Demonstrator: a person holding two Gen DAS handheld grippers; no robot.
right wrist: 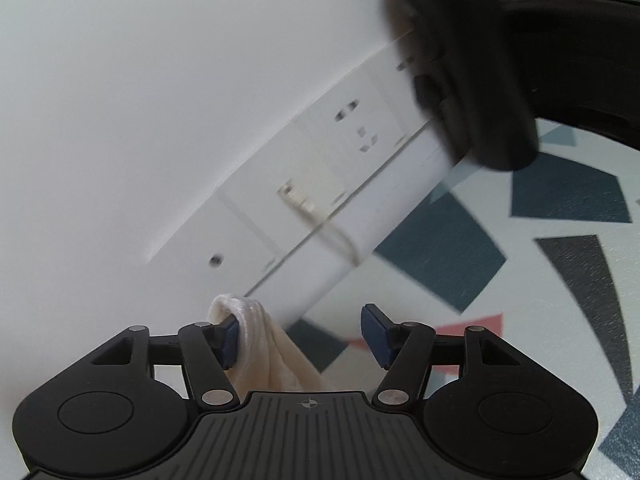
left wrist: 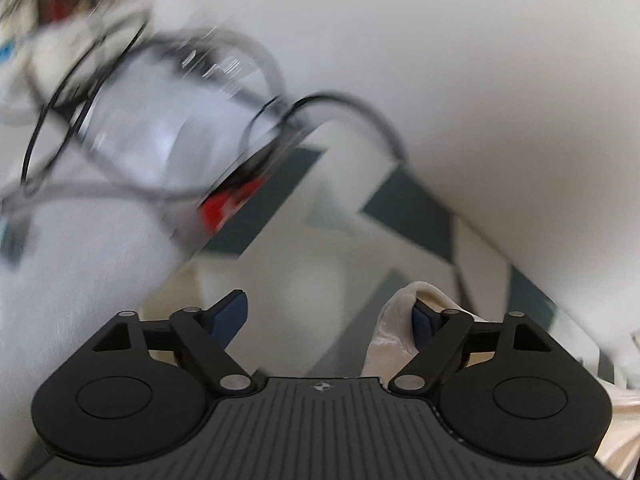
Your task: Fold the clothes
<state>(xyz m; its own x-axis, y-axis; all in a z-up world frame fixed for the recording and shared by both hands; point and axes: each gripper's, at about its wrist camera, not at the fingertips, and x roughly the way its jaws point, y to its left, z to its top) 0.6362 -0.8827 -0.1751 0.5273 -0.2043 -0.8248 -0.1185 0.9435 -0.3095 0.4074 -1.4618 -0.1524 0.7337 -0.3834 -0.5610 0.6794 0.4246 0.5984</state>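
In the left wrist view we see our left gripper [left wrist: 326, 316] with its jaws spread wide; a fold of cream cloth [left wrist: 394, 320] is draped over the right-hand blue pad [left wrist: 422, 320] and hangs down past the gripper body toward the lower right corner; the other pad [left wrist: 228, 314] is bare, so nothing is pinched between the two. Ahead lies a floor [left wrist: 320, 216] patterned with pale and dark teal shapes; a white wall [left wrist: 460, 60] fills the upper right; to the left everything is smeared by motion blur, though we make out looping black cables [left wrist: 80, 92] and a red patch [left wrist: 224, 204] that we cannot identify.

In the right wrist view our right gripper [right wrist: 310, 334] also stands wide apart; here the cream cloth [right wrist: 256, 336] is hooked over the left-hand blue pad [right wrist: 230, 336] and falls behind the gripper body; the right-hand pad [right wrist: 376, 334] carries nothing. Beyond it a white wall [right wrist: 140, 80] bears a row of white socket plates [right wrist: 352, 136] above a white skirting strip [right wrist: 360, 240]; the same patterned floor [right wrist: 560, 280] runs to the right, with a pink shape near the right pad; a blurred black object [right wrist: 480, 80] crosses the upper right corner, and we cannot tell what it is.
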